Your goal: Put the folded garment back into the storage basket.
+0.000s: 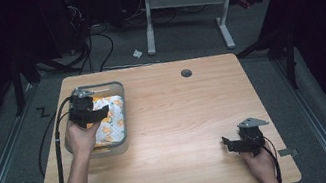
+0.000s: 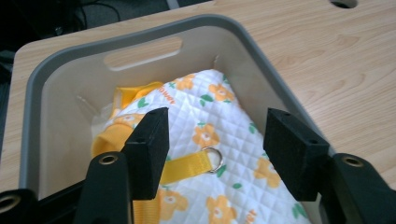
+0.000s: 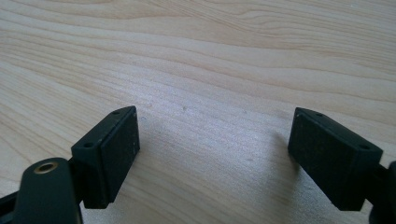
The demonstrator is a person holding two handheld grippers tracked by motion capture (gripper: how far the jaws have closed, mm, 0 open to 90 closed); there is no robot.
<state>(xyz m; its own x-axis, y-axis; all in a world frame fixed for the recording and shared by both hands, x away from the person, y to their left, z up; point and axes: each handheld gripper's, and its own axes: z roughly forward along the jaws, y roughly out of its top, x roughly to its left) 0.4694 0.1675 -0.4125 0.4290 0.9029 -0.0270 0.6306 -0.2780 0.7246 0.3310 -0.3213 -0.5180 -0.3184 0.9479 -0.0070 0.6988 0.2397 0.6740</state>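
1. Quilted white fabric with orange flowers is lying bunched inside the grey bin.
2. Left gripper is hovering over it, jaws wide, probably lining up a grab.
3. Right gripper is idling over bare table, jaws wide, empty.

Small orange lettering on the quilted floral fabric is too blurred to read.

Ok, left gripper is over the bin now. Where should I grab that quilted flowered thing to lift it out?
Probably the yellow strap beside its metal ring. It lies across the top of the quilted fabric, between the open jaws of the left gripper, so come straight down from above. The grey bin walls block any sideways approach, and the flat quilted surface gives little to pinch.
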